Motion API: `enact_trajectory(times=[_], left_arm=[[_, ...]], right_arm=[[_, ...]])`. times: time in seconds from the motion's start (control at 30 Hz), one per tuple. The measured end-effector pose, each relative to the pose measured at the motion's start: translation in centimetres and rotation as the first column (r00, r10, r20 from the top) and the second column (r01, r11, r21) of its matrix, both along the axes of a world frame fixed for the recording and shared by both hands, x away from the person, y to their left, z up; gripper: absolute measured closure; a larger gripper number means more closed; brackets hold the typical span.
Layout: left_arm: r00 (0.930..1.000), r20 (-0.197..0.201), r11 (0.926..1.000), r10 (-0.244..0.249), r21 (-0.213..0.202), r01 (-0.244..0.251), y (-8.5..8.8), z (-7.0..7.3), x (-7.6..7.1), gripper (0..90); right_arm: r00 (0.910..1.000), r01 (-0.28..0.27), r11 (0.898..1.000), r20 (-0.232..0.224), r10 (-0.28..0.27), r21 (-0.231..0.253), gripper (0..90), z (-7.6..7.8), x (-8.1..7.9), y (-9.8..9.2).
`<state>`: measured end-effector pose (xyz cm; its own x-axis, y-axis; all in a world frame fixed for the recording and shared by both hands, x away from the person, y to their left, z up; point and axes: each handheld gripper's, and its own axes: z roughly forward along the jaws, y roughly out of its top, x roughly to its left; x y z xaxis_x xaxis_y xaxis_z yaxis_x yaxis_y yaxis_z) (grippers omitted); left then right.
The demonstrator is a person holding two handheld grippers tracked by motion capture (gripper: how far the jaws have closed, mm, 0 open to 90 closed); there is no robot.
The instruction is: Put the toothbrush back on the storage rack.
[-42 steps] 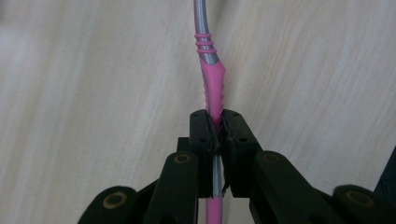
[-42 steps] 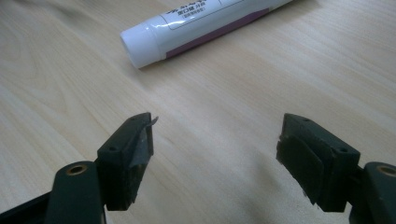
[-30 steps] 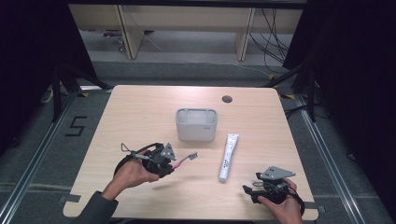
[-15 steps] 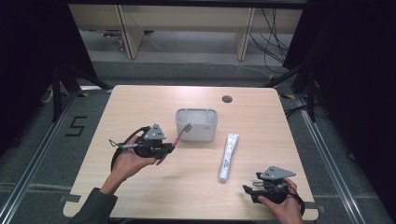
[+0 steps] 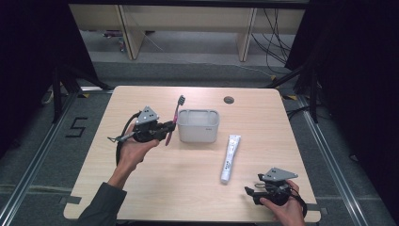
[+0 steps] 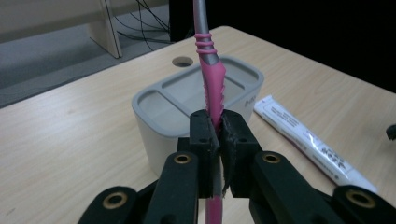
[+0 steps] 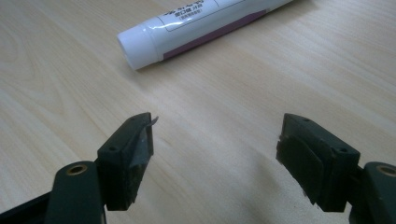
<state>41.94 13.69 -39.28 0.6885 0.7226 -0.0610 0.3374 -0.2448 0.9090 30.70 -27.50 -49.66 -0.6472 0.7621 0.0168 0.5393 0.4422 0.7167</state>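
- Bench: bare wood under the grey holder.
- Grey holder: slots empty, nothing put in yet.
- Toothpaste tube: flat, just right of the holder, not picked up.
- Left gripper: clamped tight on the pink toothbrush, upright just left of the holder.
- Right gripper: wide, holding nothing, near the tube's cap.

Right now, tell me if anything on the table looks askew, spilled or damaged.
Nothing stands out. The toothbrush is clamped upright in the left gripper beside the grey holder. The toothpaste tube lies capped and flat on the table, and the right gripper has open jaws, holding nothing.
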Motion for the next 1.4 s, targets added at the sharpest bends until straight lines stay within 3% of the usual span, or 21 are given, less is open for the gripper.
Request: enact_trajectory(times=[0.03, 0.2, 0.33, 0.7, 0.73, 1.0, 1.23, 1.4], left_arm=[[0.9995, 0.021, 0.9996, 0.023, -0.015, -0.023, -0.2, 0.3, 0.3, 83.2], [0.9986, 0.031, 0.9973, 0.043, -0.062, -0.041, -0.5, 0.8, 1.1, 83.2], [0.9971, 0.040, 0.9946, 0.065, -0.084, -0.062, -0.8, 1.3, 1.9, 83.2], [0.9902, 0.065, 0.9843, 0.123, -0.135, -0.114, -1.7, 2.1, 3.6, 83.2], [0.9888, 0.068, 0.9837, 0.133, -0.131, -0.124, -1.9, 2.2, 4.0, 83.2], [0.9823, 0.083, 0.9754, 0.168, -0.158, -0.154, -2.9, 2.0, 5.7, 83.2], [0.9775, 0.072, 0.9688, 0.198, -0.166, -0.185, -3.2, 1.2, 7.0, 83.2], [0.9767, 0.075, 0.9687, 0.201, -0.163, -0.187, -3.7, 0.6, 7.3, 83.2]], right_arm=[[0.9997, 0.014, 1.000, -0.018, -0.014, 0.009, 27.3, 0.0, -0.1, 0.1], [0.9993, 0.024, 1.000, -0.029, -0.023, 0.016, 27.3, 0.0, -0.2, 0.2], [1.0000, 0.008, 1.000, -0.005, -0.008, 0.002, 27.3, 0.0, -0.1, 0.1], [1.0000, -0.001, 1.000, -0.002, 0.001, 0.008, 27.3, -0.1, 0.0, 0.1], [0.9997, -0.017, 1.000, 0.018, 0.017, -0.006, 27.3, -0.1, 0.1, 0.0], [1.0000, -0.001, 1.000, -0.001, 0.001, 0.004, 27.3, 0.0, 0.0, 0.0], [1.0000, -0.003, 1.000, -0.007, 0.003, 0.007, 27.3, 0.0, 0.0, 0.0], [0.9999, 0.000, 1.000, -0.013, 0.000, 0.007, 27.3, 0.0, -0.1, 0.0]])
